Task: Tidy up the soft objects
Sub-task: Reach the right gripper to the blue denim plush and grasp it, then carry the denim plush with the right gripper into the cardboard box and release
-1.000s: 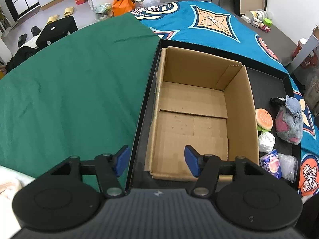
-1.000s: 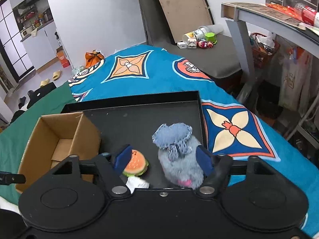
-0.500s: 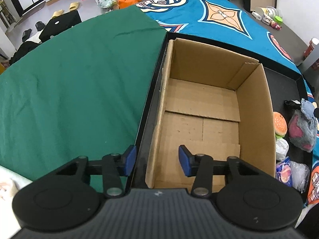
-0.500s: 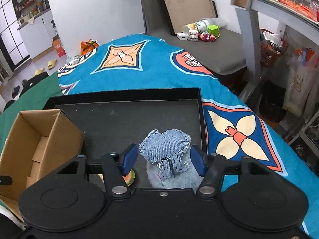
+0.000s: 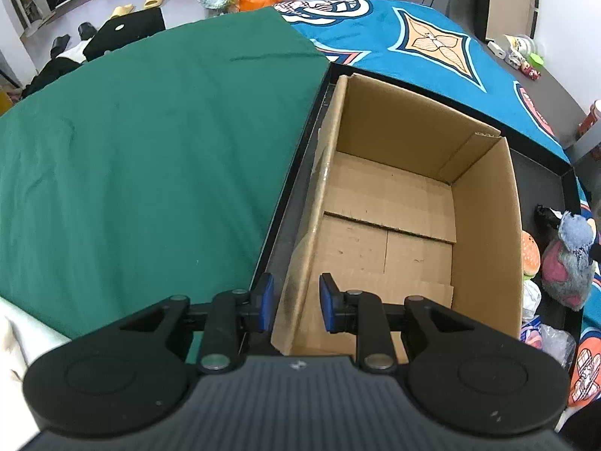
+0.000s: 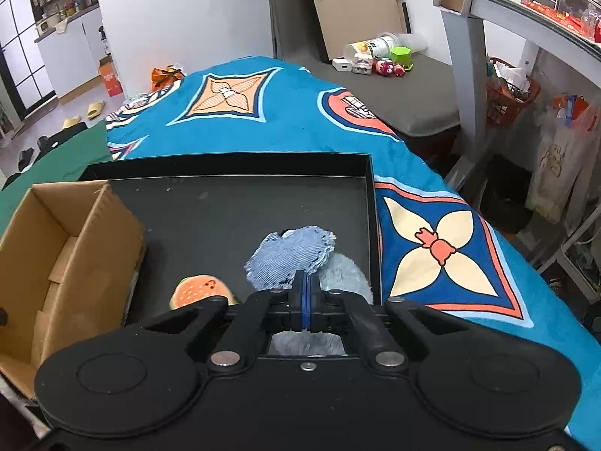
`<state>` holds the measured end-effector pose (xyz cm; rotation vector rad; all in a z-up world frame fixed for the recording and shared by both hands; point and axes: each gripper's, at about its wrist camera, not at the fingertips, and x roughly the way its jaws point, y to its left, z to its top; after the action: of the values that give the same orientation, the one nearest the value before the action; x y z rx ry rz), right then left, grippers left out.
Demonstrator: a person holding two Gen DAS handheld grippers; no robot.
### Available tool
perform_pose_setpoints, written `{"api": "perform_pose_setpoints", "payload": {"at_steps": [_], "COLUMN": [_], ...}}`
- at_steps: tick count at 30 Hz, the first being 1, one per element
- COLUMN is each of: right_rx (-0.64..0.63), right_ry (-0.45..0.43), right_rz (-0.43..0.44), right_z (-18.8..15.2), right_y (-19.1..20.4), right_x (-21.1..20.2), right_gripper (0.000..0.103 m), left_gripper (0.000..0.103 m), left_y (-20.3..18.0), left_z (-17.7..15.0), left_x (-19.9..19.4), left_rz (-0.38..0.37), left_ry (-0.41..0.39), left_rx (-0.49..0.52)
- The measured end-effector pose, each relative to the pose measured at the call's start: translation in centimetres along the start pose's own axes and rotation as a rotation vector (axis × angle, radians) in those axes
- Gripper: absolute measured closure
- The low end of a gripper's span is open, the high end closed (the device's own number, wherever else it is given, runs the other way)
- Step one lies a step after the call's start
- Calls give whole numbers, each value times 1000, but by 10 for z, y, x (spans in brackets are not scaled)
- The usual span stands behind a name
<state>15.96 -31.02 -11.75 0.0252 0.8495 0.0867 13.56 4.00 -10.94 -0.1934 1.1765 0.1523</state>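
An empty open cardboard box [image 5: 390,203] stands in a black tray [image 6: 233,203]. My left gripper [image 5: 295,303] straddles the box's near left wall with its blue pads a little apart from the cardboard. My right gripper [image 6: 307,302] is shut on the grey plush toy [image 6: 338,267], pinching it by its blue denim ear [image 6: 289,255]. The plush also shows in the left wrist view [image 5: 569,270] to the right of the box. An orange burger-shaped soft toy [image 6: 199,291] lies between the plush and the box.
Small plastic-wrapped items [image 5: 541,332] lie in the tray's near right corner. The tray sits on a blue patterned blanket [image 6: 432,248] next to a green cloth [image 5: 150,150]. A grey bench with toys [image 6: 390,75] and a table leg [image 6: 462,75] stand at the far right.
My left gripper moved in over the box's near left wall and narrowed around it. My right gripper dropped onto the plush toy and shut on its denim ear.
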Motion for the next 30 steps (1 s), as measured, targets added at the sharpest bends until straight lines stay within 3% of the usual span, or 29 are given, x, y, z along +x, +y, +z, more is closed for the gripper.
{"api": "perform_pose_setpoints", "payload": {"at_steps": [5,6,8,9,10,15,20,22,28,30], "right_rx": [-4,-8,4,-2,-8,8,7,8,6,8], "right_ry": [-3,7,4,-1,-11,-4,27,38,12,-1], "right_rz": [18,8,15,13,-9,11,24,28,46,61], "right_z": [1,2,5,5,5,5,0,-1,1,4], "right_y": [4,5,4,5,6,3,1,-1,4,7], "right_x": [-6,-3,0,1,2,11,20,22,8,1], "right_gripper": [103,98,80,59,49,56,77,90,95,95], "left_gripper": [78,78,78,78,78,78,78,78,78,82], "left_y": [1,0,0,1,2,4,1,-1,-4,-3], "left_z": [1,2,2,1,1,-1,2,2,3,2], "left_x": [1,2,1,1,0,-1,4,6,7,5], "left_rz": [-14,-16,-17,-22,-24,-17,2,11,12,6], "left_ry": [41,48,61,61,59,51,68,76,88,76], "left_rx": [2,4,9,9,10,2,12,25,37,37]}}
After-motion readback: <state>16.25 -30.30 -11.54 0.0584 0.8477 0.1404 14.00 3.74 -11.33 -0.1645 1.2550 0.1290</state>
